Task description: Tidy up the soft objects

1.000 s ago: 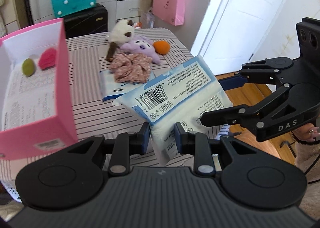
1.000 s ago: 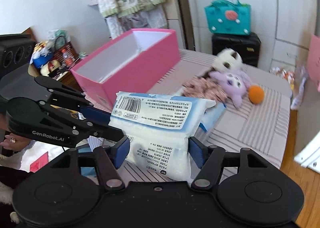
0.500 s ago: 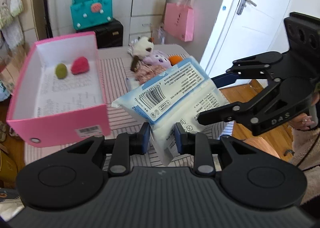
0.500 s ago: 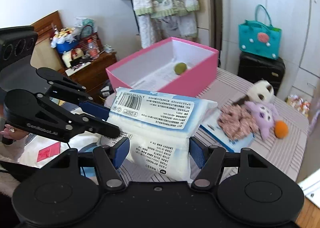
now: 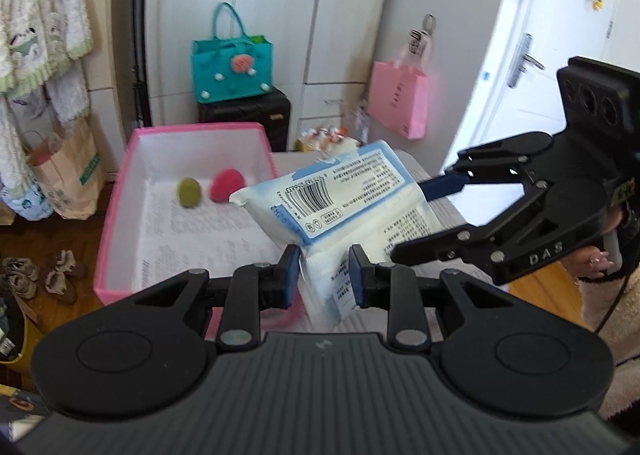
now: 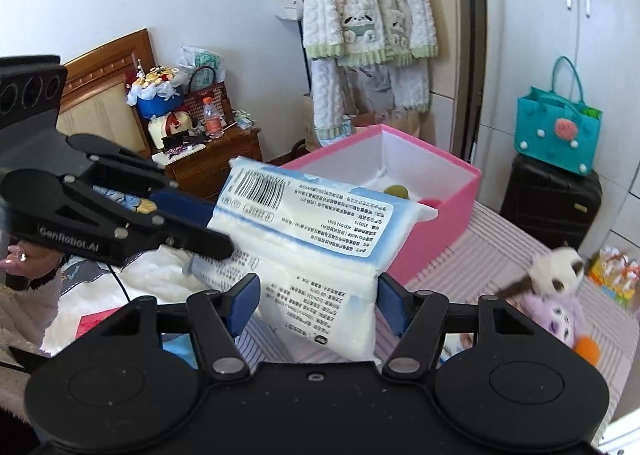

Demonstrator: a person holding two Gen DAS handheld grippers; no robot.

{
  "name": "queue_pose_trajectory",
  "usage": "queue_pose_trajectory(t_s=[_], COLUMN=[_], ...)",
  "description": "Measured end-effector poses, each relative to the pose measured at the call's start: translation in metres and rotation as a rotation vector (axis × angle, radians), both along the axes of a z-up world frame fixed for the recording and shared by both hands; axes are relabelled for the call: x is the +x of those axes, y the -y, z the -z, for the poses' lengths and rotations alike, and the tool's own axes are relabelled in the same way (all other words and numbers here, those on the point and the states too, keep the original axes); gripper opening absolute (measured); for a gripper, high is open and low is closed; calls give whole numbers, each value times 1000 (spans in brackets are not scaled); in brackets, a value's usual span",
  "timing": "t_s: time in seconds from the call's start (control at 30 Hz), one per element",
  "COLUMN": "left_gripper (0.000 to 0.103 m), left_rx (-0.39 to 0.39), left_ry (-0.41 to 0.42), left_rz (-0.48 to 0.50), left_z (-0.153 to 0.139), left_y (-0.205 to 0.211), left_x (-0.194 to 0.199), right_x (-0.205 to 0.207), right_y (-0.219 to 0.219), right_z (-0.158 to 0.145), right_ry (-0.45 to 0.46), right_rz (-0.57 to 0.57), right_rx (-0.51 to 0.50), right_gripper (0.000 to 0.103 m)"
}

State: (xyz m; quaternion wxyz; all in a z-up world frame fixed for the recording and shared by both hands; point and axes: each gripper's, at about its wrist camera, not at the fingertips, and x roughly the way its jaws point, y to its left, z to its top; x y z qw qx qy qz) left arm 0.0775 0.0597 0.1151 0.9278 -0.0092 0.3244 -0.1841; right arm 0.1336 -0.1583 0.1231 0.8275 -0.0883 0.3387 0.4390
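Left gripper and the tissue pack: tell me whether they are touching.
Touching. The left wrist view shows the left gripper with both blue pads pressed against the narrow end of the tissue pack, pinching it with no gap.

I've got the tissue pack [image 5: 348,207], white and blue plastic with a barcode label, held up tilted in the air beside the pink box [image 5: 120,191]. In the box lie a green ball [image 5: 189,193] and a red one [image 5: 227,185], just beside each other.
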Motion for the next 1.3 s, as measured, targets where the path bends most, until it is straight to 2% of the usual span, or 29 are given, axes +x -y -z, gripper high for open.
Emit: queue_pose_trajectory(t_s=[0.1,0.23,0.3,0.4,0.47,0.53,0.73,0.87,0.93,1.03,1.13,1.3], left_gripper=[26,26,26,27,26,27,26,26,26,26,26,26], left_rx=[21,19,20,31,5,-26,-16,-40,7,61,76,120], left_ry=[9,-19,-37,-54,-71,-97,-164,-182,-151,-150,-203,-261], left_rz=[-41,-90,-110,-149,-164,-159,-184,-202,-182,-176,-186,-176], left_z=[-3,2,7,14,19,22,46,61,64,66,69,76], left_y=[-12,-31,-39,-50,-60,-67,-75,-84,-79,-74,-72,-72], left_x=[17,46,61,86,104,117,161,181,180,180,184,189], right_x=[16,40,55,78,95,119,166,181,189,202,214,215], right_y=[-12,-31,-40,-53,-60,-64,-94,-113,-119,-124,-123,-131], right_z=[-2,0,2,7,10,11,26,43,51,61,69,74], right_ry=[-1,-19,-33,-60,-100,-166,-221,-213,-217,-288,-362,-362], right_rz=[-22,-44,-47,-53,-97,-84,-35,-1,23,55,77,61], right_rx=[-5,-14,-15,-16,-17,20,-55,-126,-153,-166,-151,-170], right_gripper=[56,42,39,39,39,39,38,38,38,38,38,38])
